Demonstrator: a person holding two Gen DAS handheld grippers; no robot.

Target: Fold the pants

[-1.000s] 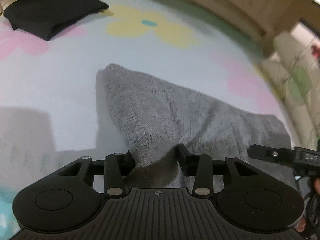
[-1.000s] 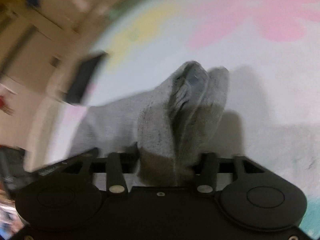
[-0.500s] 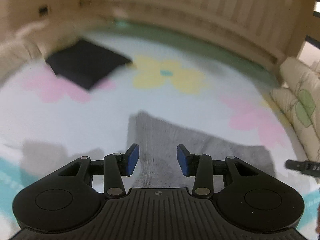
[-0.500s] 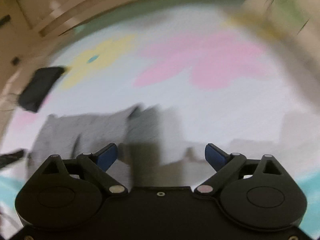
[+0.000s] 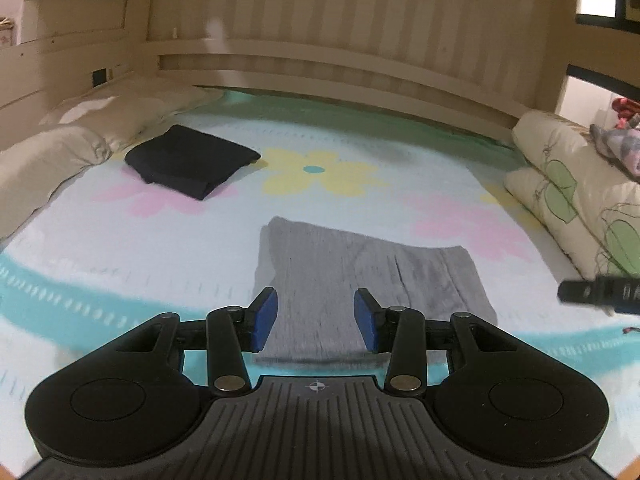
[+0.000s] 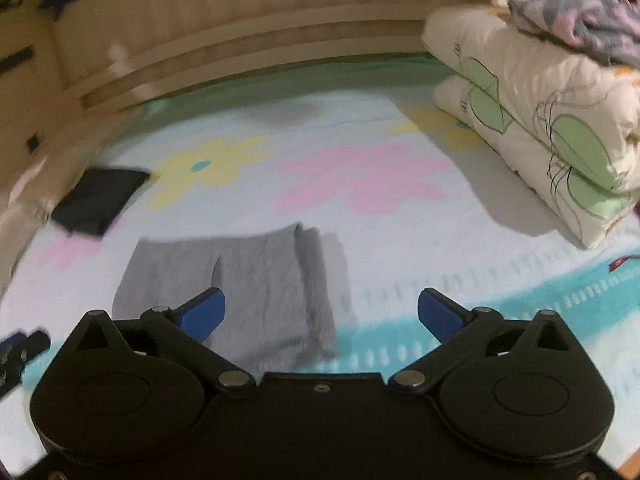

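A flowered bedsheet (image 5: 200,240) filled both of our views, with a wooden headboard (image 5: 340,20) across the top and stacked pillows (image 6: 540,112) at the upper right. A folded black garment (image 5: 188,164) sat at the upper left, well apart from the work. The grey pants (image 5: 360,268) lay flat in the lower centre of the left view as a compact folded rectangle; in the right view they (image 6: 240,276) sat lower left, their right edge showing doubled layers.

We held our left gripper (image 5: 316,316) above the near edge of the pants, its blue fingers (image 5: 266,312) parted to a moderate gap and gripping nothing. Our right gripper (image 6: 320,312) was spread much wider, also empty, its left finger over the cloth and its right over bare sheet.

We judged the fold close to finished. The risk from here was a finger catching only the top layer at that doubled edge during any further tuck, which would peel the stack apart. Both views were motion-blurred, so finer creases could not be read.
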